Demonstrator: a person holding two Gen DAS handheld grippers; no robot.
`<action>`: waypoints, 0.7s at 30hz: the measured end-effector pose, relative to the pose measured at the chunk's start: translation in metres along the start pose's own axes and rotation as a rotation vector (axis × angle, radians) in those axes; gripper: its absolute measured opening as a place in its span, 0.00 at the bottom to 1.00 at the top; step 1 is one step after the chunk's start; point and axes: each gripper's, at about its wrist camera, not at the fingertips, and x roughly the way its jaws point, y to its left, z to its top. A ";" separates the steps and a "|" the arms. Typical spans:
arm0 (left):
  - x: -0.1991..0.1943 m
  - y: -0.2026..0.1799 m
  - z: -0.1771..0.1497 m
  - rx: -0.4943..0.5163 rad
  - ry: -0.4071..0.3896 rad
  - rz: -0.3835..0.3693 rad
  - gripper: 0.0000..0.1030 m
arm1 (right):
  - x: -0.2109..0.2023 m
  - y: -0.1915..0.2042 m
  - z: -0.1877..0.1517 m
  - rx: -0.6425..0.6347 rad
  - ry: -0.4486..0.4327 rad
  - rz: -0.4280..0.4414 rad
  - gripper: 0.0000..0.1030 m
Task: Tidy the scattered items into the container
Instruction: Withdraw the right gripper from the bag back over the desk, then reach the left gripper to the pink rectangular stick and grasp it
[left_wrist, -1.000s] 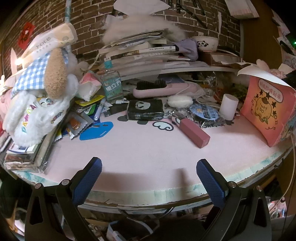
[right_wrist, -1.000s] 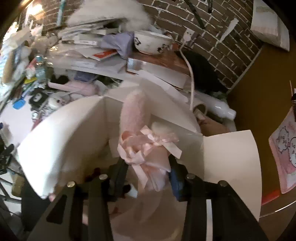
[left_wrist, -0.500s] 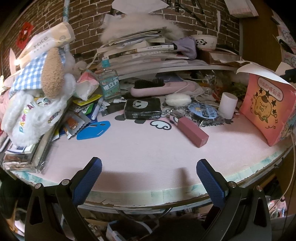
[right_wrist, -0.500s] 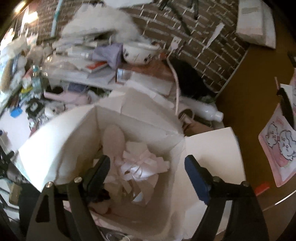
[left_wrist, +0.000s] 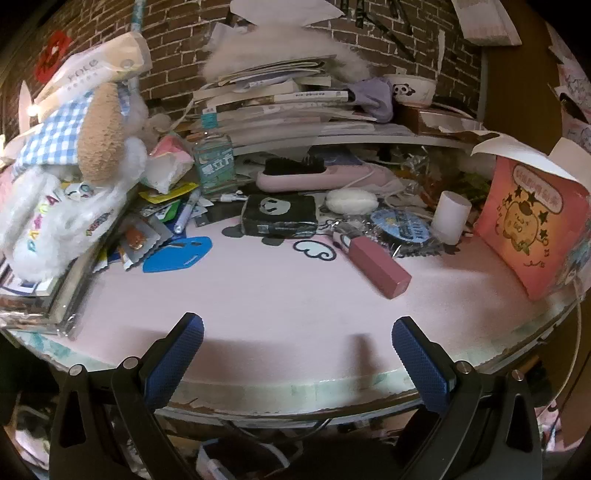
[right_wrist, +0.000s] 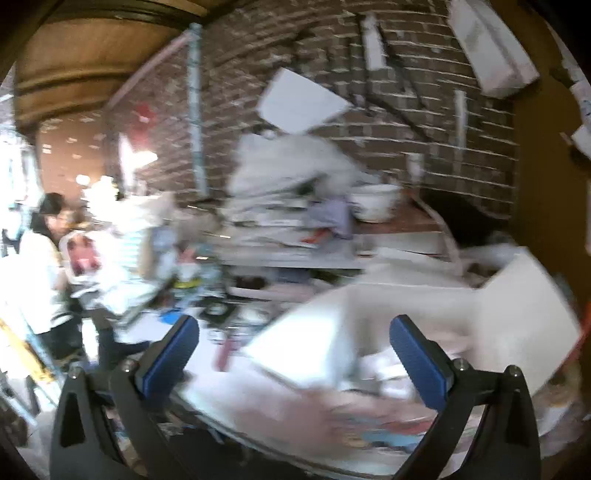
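Left gripper (left_wrist: 297, 341) spread wide, empty, hovering at near edge of pink table (left_wrist: 295, 295). Pink block (left_wrist: 379, 266) lies loose centre-right, likely next pick. Right gripper (right_wrist: 293, 345) also spread, empty, view blurred; white box (right_wrist: 424, 314) right of it.

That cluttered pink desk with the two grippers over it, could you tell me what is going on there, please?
A person is tidying loose items into the open white box at the desk's right end. Both grippers are open and empty now. The left gripper hovers at the front edge of the pink desk, facing the pink rectangular case, black panda pouch and blue tag. The right gripper sits beside the box; its view is badly motion-blurred, so the box's contents are unclear.
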 end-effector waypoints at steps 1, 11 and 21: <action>0.000 0.000 0.000 -0.003 -0.002 -0.011 0.99 | 0.000 0.007 -0.005 -0.007 -0.012 0.031 1.00; 0.012 -0.010 0.006 -0.043 -0.023 -0.079 0.99 | 0.026 0.057 -0.069 -0.018 0.004 0.196 1.00; 0.044 -0.047 0.024 0.042 -0.006 -0.064 0.69 | 0.029 0.053 -0.088 0.057 0.033 0.222 1.00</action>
